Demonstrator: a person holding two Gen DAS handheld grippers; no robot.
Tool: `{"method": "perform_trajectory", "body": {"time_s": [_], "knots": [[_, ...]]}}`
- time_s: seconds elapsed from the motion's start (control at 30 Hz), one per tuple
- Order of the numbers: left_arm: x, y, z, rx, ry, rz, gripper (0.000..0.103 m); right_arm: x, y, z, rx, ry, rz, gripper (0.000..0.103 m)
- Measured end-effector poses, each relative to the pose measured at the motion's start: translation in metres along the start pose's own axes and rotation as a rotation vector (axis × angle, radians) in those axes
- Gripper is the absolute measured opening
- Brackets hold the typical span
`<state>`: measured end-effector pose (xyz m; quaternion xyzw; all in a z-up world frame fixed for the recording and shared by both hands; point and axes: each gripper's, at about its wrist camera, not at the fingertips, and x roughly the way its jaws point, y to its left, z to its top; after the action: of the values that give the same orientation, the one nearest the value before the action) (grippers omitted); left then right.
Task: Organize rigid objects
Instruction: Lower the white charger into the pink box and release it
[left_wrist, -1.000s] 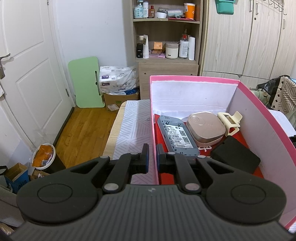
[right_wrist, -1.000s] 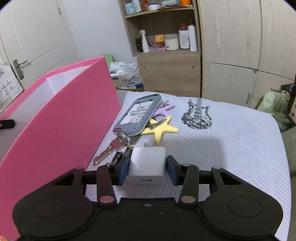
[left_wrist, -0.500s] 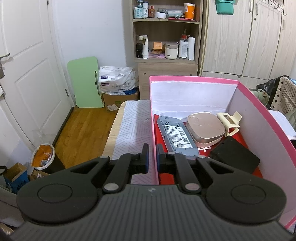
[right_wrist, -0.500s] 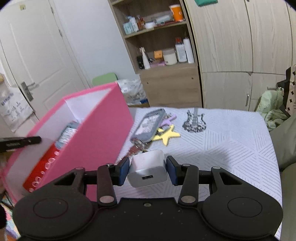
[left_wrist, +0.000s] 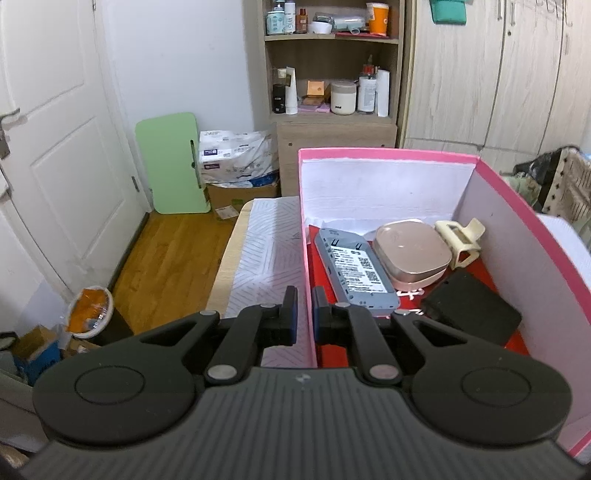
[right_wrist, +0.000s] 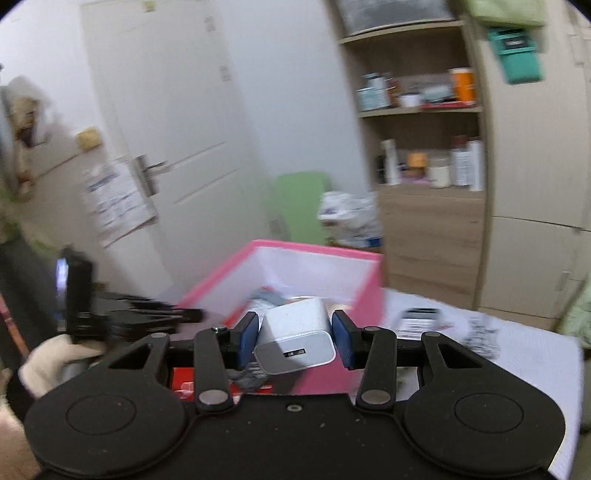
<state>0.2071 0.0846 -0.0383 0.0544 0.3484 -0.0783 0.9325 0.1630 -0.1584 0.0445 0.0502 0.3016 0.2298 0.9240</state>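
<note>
Gripping a white charger between its two blue pads, our right hand-held gripper carries it at lower centre of the right wrist view, with the pink box just behind and below it. That picture is blurred, but we can make out the charger's port facing the camera and the pads pressed against both its sides. At lower left of the same view we see the dark shape of our left hand-held gripper at the box's near left wall, with a light-coloured sleeve or glove beneath it.

In the left wrist view, our left hand-held gripper sits at lower centre with its jaws almost together, one finger on either side of the box's thin left wall, clamping it. Inside the box, on its red floor, we see a grey device with a printed label, a rounded pinkish case just right of it and touching, a cream hair claw against the right wall, and a black block nearer the camera. The box stands on a white patterned cover over a bed or bench; we cannot tell which. A wooden shelf unit fills the upper centre.
</note>
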Motion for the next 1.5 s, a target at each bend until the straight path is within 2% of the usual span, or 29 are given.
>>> {"method": "perform_trajectory", "body": {"time_s": [0.17,0.3,0.47,0.63,0.87,1.07,1.23,1.37,1.5], "knots": [[0.000,-0.002,0.002,0.005,0.001,0.005,0.008,0.030,0.014,0.003,0.013,0.087,0.097,0.049],[-0.002,0.000,0.000,-0.007,-0.002,-0.005,0.008,0.052,0.020,0.004,0.038,0.141,0.140,0.049],[-0.001,0.003,0.001,-0.029,-0.003,-0.024,0.008,0.080,0.025,0.010,0.065,0.238,0.158,0.049],[-0.001,0.002,0.001,-0.033,-0.004,-0.025,0.008,0.116,0.030,0.012,0.128,0.384,0.203,0.049],[-0.001,0.002,0.001,-0.031,-0.005,-0.027,0.008,0.157,0.033,-0.002,0.201,0.541,0.246,0.049],[-0.001,0.004,0.000,-0.044,-0.010,-0.036,0.008,0.171,0.036,-0.019,0.210,0.630,0.273,0.049],[-0.001,0.005,0.000,-0.035,-0.010,-0.029,0.008,0.168,0.040,-0.023,0.190,0.615,0.272,0.052],[-0.001,0.004,0.000,-0.037,-0.012,-0.026,0.008,0.134,0.033,-0.010,0.179,0.533,0.266,0.054],[-0.002,0.002,0.000,-0.023,-0.011,-0.016,0.008,0.081,0.017,0.012,0.160,0.406,0.253,0.054]]}}
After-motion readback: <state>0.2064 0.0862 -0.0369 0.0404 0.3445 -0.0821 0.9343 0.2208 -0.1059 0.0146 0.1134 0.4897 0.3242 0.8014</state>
